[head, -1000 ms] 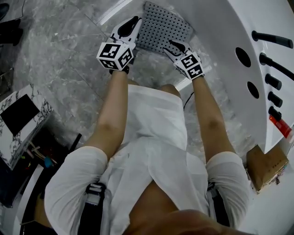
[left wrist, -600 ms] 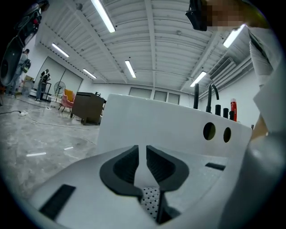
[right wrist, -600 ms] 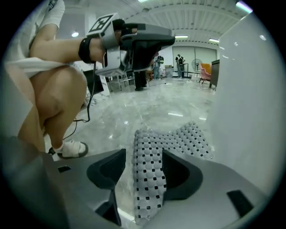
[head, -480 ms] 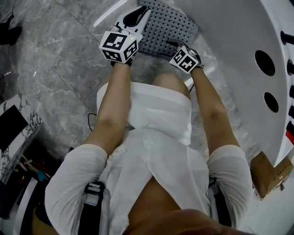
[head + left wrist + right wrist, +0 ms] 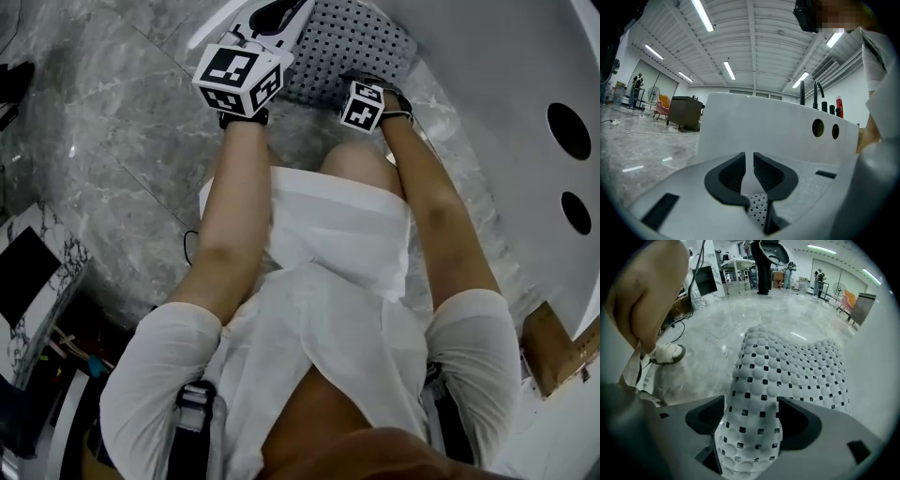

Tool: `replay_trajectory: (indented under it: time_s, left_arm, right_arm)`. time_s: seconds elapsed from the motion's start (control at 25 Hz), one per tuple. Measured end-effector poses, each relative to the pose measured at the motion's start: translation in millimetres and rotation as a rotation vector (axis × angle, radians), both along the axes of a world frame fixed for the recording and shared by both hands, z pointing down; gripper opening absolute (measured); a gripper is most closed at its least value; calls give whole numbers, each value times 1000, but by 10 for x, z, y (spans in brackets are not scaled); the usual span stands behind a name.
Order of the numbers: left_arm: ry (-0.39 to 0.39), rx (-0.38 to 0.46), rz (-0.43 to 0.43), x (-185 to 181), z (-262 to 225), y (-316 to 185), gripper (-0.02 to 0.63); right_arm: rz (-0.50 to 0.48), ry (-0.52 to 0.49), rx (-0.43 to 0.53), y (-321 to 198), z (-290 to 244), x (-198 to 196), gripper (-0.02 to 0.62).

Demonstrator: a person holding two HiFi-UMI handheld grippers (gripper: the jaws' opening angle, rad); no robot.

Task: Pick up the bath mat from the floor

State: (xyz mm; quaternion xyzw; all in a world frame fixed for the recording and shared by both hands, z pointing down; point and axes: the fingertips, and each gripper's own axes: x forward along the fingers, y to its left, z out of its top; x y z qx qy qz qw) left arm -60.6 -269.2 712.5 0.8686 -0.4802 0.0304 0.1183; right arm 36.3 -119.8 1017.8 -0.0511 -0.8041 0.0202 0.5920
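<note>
Head view, looking steeply down past a person's white shirt and bare forearms. The left gripper, white with black jaws and a black-and-white marker cube, reaches out level over a grey marble floor. The right gripper is tipped sharply downward. Just ahead of both grippers, spanning the space between them, is a grey, bubble-textured bath mat dotted with square holes. The curved wall of a white bathtub stands to the right of the right gripper.

Left gripper view. The left gripper has its black jaws drawn almost together, and they pinch an edge of the bath mat low down near their base. At the tips only a thin slit is left. Straight beyond the tips rises the bathtub, and the floor stretches away to the left.

Right gripper view. The right gripper has its jaws spread wide, and they have just been opening. A humped fold of the bath mat runs up between them and fills the gap, without being squeezed. The rest of the mat spreads out ahead, low over the floor. To the left of the jaws are a bare leg and a white shoe.
</note>
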Motion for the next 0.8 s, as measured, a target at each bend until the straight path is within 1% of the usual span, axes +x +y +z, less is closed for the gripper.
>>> replay_trajectory:
  time_s: [0.2,0.28,0.44,0.6,0.72,0.8]
  left_arm:
    - [3,-32,26,151,151,-70,60]
    - [-5,-33,43,197,158,-77,60]
    - [-1,-16,66,249,110,-75,60]
    - [-28,-13,86,273,121,-25,60]
    - [-45,4,82,218,86,-7,60]
    - [-41,2,75,171,97,8,60]
  right_arm:
    - [-62,91,80,20,249,29,354]
    - [-74,110,88,28,312,16,354]
    - [-34,120,32,36,397,18,353]
    - [-2,132,-10,107,388,14,354]
    - [53,147,-12,104,299,-35,364]
    - [58,148,8,127,261,-77,364]
